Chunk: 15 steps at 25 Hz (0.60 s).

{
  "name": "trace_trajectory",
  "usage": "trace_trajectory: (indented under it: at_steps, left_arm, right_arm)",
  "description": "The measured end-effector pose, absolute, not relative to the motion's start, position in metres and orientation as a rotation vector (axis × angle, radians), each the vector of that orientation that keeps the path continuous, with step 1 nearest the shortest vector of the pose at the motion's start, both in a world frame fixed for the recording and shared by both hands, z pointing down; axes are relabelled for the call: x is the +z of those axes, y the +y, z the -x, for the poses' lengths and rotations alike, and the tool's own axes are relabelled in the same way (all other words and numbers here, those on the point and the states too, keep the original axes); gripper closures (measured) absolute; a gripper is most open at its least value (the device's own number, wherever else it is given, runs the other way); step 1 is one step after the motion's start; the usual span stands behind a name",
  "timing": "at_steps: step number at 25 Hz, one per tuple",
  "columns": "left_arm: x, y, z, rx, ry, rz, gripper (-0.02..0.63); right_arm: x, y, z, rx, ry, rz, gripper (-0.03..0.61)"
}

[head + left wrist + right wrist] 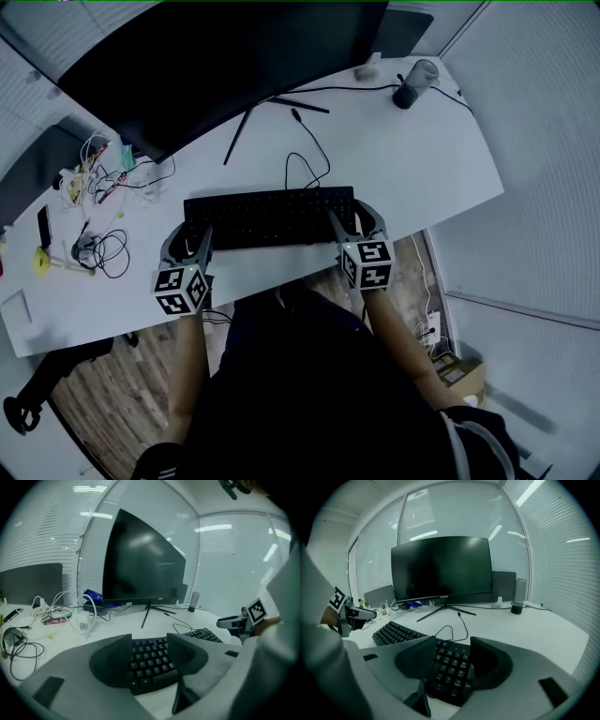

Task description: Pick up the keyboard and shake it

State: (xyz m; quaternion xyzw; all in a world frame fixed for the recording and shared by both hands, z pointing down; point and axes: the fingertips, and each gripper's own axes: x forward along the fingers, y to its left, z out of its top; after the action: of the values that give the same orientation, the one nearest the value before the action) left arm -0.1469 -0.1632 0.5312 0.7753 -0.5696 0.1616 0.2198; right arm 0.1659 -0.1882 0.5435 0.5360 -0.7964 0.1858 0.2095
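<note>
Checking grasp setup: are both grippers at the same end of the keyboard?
No: in the head view the left gripper is at the left end of the keyboard, the right gripper at its right end.

dark monitor on white desk; dark cylinder at far right; cable tangle left

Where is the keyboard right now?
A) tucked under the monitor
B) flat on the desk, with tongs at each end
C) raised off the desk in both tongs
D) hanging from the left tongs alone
B: the keyboard lies flat on the desk, with its ends between the open left tongs and right tongs.
</note>
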Motion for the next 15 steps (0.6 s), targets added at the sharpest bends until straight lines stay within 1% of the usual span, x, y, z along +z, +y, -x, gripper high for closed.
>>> trace_trajectory:
  at_steps: [4, 8, 15]
  left_arm:
    - [0.564, -0.168, 0.159, 0.537, -1.522, -2.034, 0.344]
    - [0.588, -0.172, 0.172, 0.614, -1.440, -1.967, 0.292]
    - [0.624, -0.180, 0.180, 0.664, -1.286, -1.863, 0.245]
  right_arm:
    - [0.573, -0.191, -0.174, 0.685, -2.154, -1.433, 0.330]
    - [0.591, -0.193, -0.181, 0.801, -2.105, -1.413, 0.319]
    - [0.614, -0.198, -0.183, 0.980, -2.020, -1.364, 0.278]
